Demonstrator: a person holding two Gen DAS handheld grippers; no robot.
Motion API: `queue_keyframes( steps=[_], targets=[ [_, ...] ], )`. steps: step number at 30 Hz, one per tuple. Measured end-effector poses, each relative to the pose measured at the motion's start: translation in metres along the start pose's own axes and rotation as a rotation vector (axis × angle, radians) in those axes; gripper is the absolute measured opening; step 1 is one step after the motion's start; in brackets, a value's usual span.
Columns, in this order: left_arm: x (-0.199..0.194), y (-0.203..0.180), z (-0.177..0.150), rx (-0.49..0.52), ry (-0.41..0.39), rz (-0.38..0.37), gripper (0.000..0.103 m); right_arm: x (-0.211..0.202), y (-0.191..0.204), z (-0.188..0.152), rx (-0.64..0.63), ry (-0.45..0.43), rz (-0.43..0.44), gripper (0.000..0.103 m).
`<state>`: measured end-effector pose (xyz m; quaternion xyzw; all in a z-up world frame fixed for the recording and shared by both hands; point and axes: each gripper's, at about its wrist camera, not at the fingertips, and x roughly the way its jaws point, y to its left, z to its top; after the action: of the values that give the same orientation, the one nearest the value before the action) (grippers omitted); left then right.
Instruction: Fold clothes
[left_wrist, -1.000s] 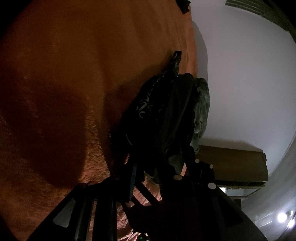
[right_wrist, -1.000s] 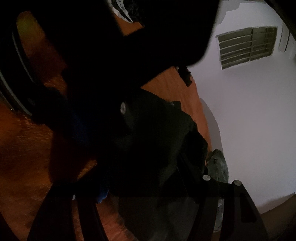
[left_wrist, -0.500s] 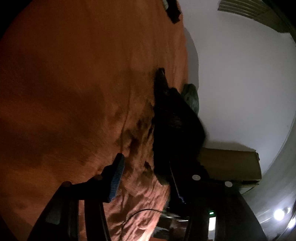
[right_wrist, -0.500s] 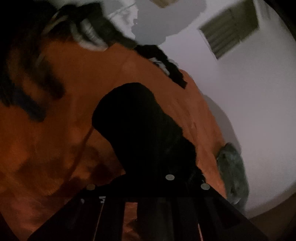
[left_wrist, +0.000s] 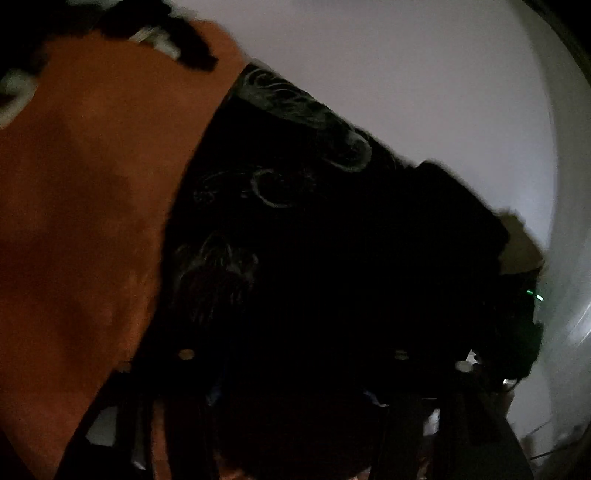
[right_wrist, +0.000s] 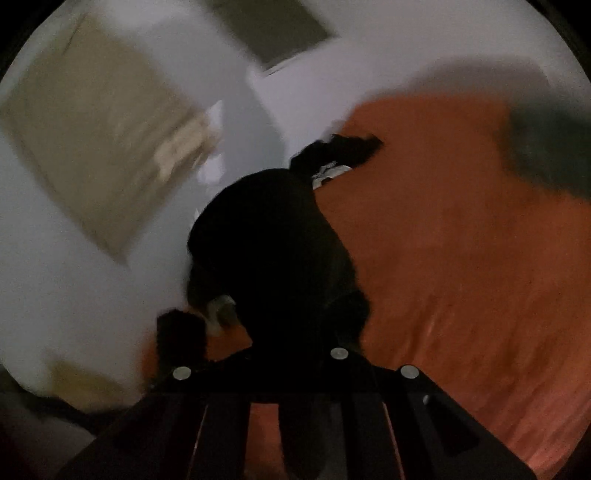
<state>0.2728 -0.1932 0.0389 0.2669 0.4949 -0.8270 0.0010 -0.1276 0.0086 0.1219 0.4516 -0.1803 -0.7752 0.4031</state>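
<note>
A black garment (right_wrist: 273, 243) hangs bunched from my right gripper (right_wrist: 291, 350), which is shut on it above the orange bedspread (right_wrist: 461, 277). In the left wrist view a dark garment with a pale swirl print (left_wrist: 295, 155) fills the middle and drapes in front of my left gripper (left_wrist: 295, 376). The left jaws stand wide and are opening. The dark cloth lies across the gap between them, and no pad visibly presses on it. The orange bedspread (left_wrist: 81, 192) lies to its left.
A pile of dark and white clothes (right_wrist: 340, 151) lies at the bed's far end, also seen as clothes (left_wrist: 162, 40). A grey-green garment (right_wrist: 546, 155) rests at the bed's right. White walls surround the bed. A dark device with a green light (left_wrist: 524, 314) sits at the right.
Both grippers have risen and rolled. The right one shut on the black garment and lifted it off the bed. The left one opened its jaws; the printed dark cloth now fills its view.
</note>
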Motion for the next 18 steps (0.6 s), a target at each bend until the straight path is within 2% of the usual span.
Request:
queue_keyframes(
  steps=[3, 5, 6, 7, 8, 10, 12, 14, 15, 16, 18],
  targets=[
    [0.036, 0.003, -0.002, 0.009, 0.071, 0.042, 0.066, 0.000, -0.071, -0.015, 0.152, 0.010, 0.015, 0.006],
    [0.066, 0.016, -0.009, 0.006, 0.140, 0.085, 0.066, 0.019, -0.136, -0.036, 0.270, 0.071, 0.055, 0.008],
    [0.085, 0.028, -0.016, 0.001, 0.187, 0.131, 0.066, 0.030, -0.168, -0.047, 0.325, 0.105, 0.046, 0.013],
    [0.100, 0.042, -0.024, -0.016, 0.234, 0.177, 0.066, 0.040, -0.198, -0.056, 0.373, 0.134, 0.016, 0.021],
    [0.113, 0.057, -0.031, -0.040, 0.275, 0.216, 0.064, 0.047, -0.223, -0.062, 0.410, 0.155, -0.049, 0.027],
    [0.121, 0.078, -0.037, -0.098, 0.297, 0.246, 0.063, 0.054, -0.268, -0.074, 0.478, 0.171, -0.148, 0.030],
    [0.111, 0.085, -0.036, -0.128, 0.273, 0.241, 0.063, 0.028, -0.282, -0.080, 0.521, 0.073, -0.106, 0.030],
    [0.100, 0.077, -0.030, -0.073, 0.264, 0.253, 0.063, -0.001, -0.292, -0.086, 0.549, -0.025, -0.073, 0.047],
    [0.095, 0.071, -0.028, -0.038, 0.268, 0.261, 0.063, -0.022, -0.285, -0.087, 0.528, -0.080, -0.087, 0.063],
    [0.090, 0.067, -0.028, -0.003, 0.277, 0.266, 0.063, -0.041, -0.277, -0.091, 0.506, -0.125, -0.110, 0.070],
    [0.086, 0.057, -0.027, 0.065, 0.310, 0.264, 0.063, -0.063, -0.264, -0.104, 0.483, -0.157, -0.130, 0.070]
  ],
)
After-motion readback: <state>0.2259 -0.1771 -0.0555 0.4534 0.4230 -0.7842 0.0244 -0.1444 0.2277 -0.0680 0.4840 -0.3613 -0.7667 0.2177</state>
